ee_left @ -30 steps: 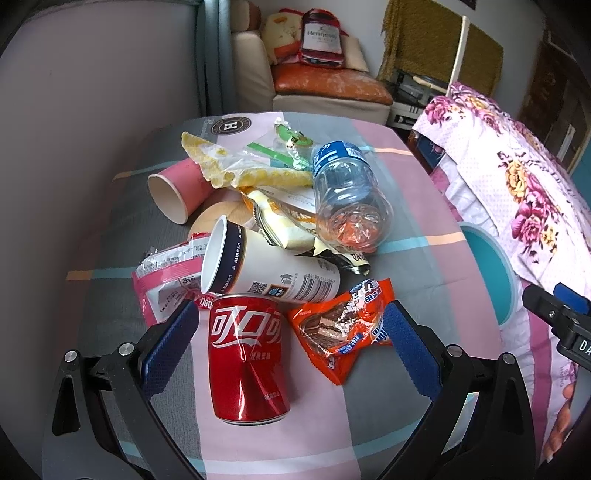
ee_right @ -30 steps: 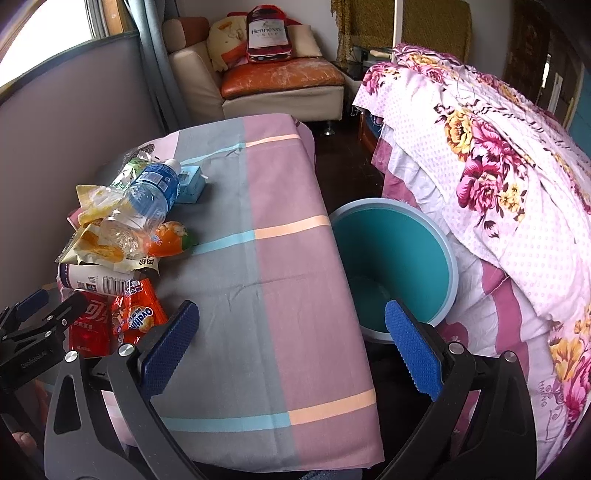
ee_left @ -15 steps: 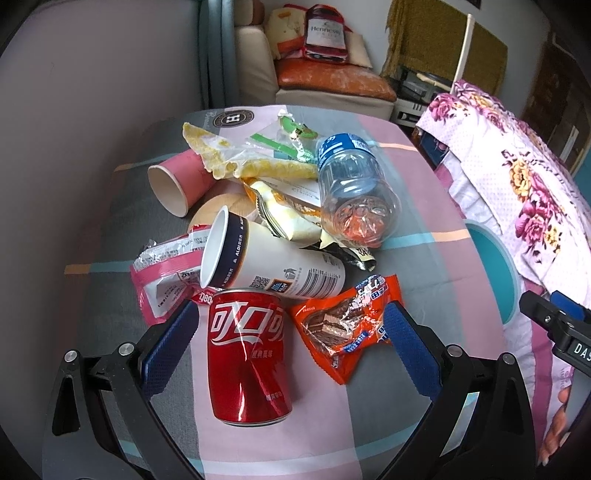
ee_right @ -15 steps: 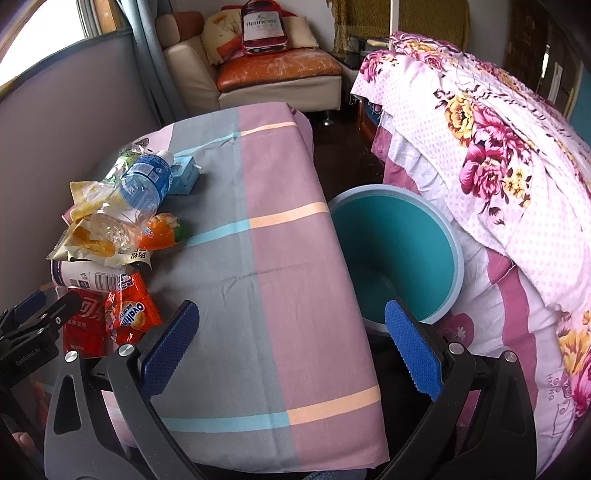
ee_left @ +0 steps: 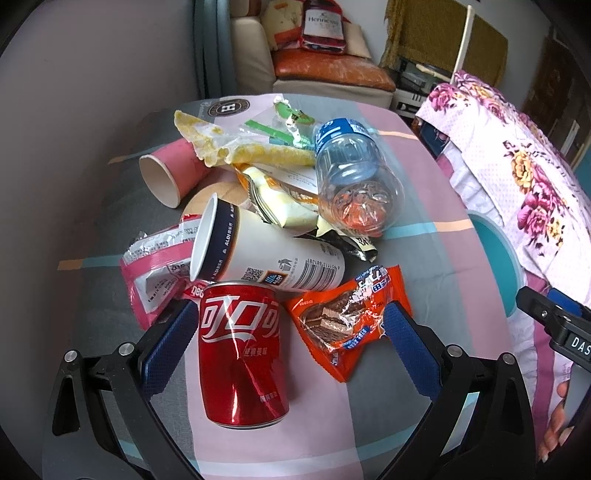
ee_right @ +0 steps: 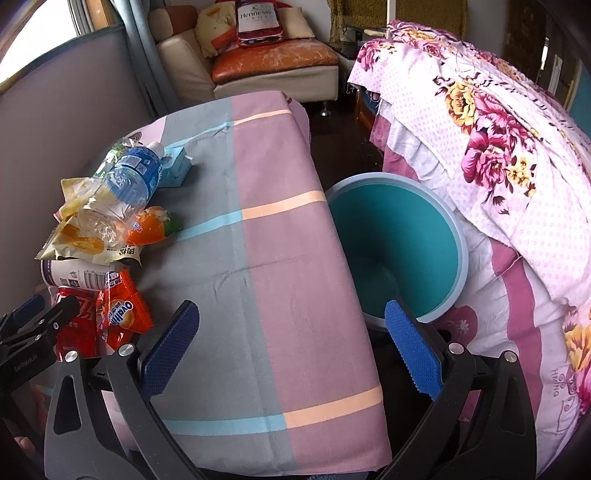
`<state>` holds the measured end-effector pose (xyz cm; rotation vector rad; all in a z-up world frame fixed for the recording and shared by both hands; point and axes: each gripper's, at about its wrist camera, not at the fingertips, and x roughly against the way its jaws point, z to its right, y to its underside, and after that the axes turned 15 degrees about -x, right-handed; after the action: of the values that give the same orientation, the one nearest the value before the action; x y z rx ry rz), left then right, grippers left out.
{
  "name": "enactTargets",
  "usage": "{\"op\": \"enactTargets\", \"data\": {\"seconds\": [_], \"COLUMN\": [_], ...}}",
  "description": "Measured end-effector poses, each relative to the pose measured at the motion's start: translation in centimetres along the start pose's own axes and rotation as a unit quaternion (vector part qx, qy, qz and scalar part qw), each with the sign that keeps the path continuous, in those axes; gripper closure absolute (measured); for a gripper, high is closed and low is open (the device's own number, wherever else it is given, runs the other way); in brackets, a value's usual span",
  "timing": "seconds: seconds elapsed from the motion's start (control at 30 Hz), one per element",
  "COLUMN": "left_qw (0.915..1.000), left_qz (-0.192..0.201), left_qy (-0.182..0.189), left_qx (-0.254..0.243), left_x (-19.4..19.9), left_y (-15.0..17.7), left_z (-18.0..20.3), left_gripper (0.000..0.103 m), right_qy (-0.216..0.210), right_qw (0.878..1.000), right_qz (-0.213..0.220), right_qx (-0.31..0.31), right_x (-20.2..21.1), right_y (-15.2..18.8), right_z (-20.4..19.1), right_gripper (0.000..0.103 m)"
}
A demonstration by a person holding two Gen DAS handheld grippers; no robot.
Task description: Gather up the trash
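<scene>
Red dented aluminium cola can (ee_left: 242,354): lying on the checked tablecloth (ee_right: 258,236), long axis along the left gripper (ee_left: 286,341), between its spread, empty jaws. Right gripper (ee_right: 291,341): jaws apart, empty, beside the teal plastic bin (ee_right: 458,236), farther from the can.

A striped cloth (ee_right: 280,236) covers the table, a floral bedspread (ee_right: 491,122) alongside; beyond, a cream sofa (ee_right: 258,74) with orange cushion (ee_right: 273,59) holds a Hennessy-printed pillow (ee_right: 258,18)

Soft, even daylight — sharp at centre, bent hard at the edges.
Brightest at the window (ee_right: 22,48) upper left of the right wrist view; glare streaks on the red can (ee_left: 242,354) — dark vignetted corners, faint shadows.
</scene>
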<state>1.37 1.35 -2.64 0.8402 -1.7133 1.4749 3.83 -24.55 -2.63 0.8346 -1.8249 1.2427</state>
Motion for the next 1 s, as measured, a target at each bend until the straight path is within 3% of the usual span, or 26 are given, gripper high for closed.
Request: {"op": "enactTargets", "data": {"seconds": [0.73,0.87,1.0], "left_qw": [0.9997,0.9995,0.9983], "left_qz": [0.003,-0.013,-0.036], "left_qy": [0.024,0.029,0.045], "left_qx": [0.003,-0.004,0.011], "left_x": [0.5,0.6,0.1], "left_y": [0.3,0.4,1.6], "left_z": [-1.2,-3.0,-5.2], "left_gripper": [0.003,0.003,0.003], "right_qy": [0.003,-0.025,-0.027], "right_qw": [1.0,0.998,0.998], "right_qz": [-0.016,-0.05,-0.056], "right_qx": [0.003,-0.017,-0.024], "right_x": [0.3,0.2,0.0], "right_y": [0.3,0.2,0.3], "right_z": [-1.0,-0.8,-0.8], "right_gripper": [0.006,0.006,0.006]}}
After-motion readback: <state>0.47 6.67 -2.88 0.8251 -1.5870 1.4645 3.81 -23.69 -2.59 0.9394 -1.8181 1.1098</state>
